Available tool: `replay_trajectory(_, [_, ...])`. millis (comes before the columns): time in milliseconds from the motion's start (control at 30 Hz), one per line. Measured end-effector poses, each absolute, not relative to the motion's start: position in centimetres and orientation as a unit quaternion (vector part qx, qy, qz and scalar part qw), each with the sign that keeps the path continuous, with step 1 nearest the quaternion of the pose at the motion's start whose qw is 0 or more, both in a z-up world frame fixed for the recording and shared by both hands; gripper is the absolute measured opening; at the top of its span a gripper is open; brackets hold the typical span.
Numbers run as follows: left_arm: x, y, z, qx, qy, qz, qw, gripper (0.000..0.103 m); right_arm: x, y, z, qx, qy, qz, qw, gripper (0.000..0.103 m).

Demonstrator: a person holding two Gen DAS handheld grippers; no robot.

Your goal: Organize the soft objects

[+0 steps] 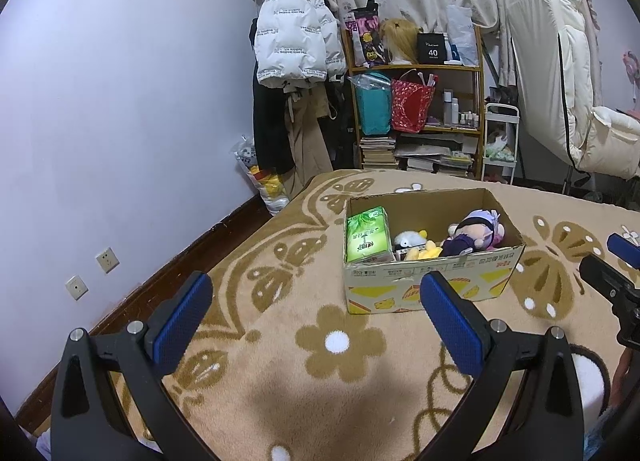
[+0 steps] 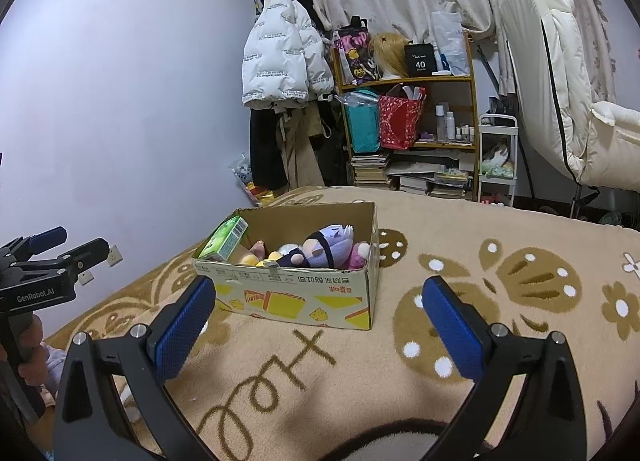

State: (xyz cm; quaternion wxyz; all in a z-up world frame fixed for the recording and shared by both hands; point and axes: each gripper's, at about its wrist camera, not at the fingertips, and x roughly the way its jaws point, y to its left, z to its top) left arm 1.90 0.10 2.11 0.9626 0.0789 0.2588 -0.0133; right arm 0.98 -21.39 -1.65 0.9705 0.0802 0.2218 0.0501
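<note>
A cardboard box [image 1: 432, 281] [image 2: 296, 293] stands on the patterned beige blanket. Inside it lie a green tissue pack [image 1: 367, 235] [image 2: 225, 239], a purple-haired plush doll [image 1: 474, 231] [image 2: 322, 247], a white plush [image 1: 409, 239] and a yellow plush [image 1: 426, 251] [image 2: 250, 259]. My left gripper [image 1: 316, 315] hovers open in front of the box, nothing between its blue pads. My right gripper [image 2: 318, 317] is likewise open and empty, just short of the box's front wall. Each gripper shows at the edge of the other's view.
The blanket [image 1: 280, 341] [image 2: 500, 261] covers a bed beside a lilac wall with sockets [image 1: 107, 259]. Behind stand a wooden shelf [image 1: 420, 117] with bags and books, a hanging white jacket [image 1: 296, 37], a small white cart [image 1: 500, 141] and a cream folded chair [image 1: 572, 109].
</note>
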Motion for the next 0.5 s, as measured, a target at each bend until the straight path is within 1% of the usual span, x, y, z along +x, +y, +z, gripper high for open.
replay_trajectory(500, [1.99,-0.06,2.02,0.078,0.26,-0.015,0.962,0.103,0.93,-21.49,-1.64,0.08,0.223,0.05,0.97,0.103])
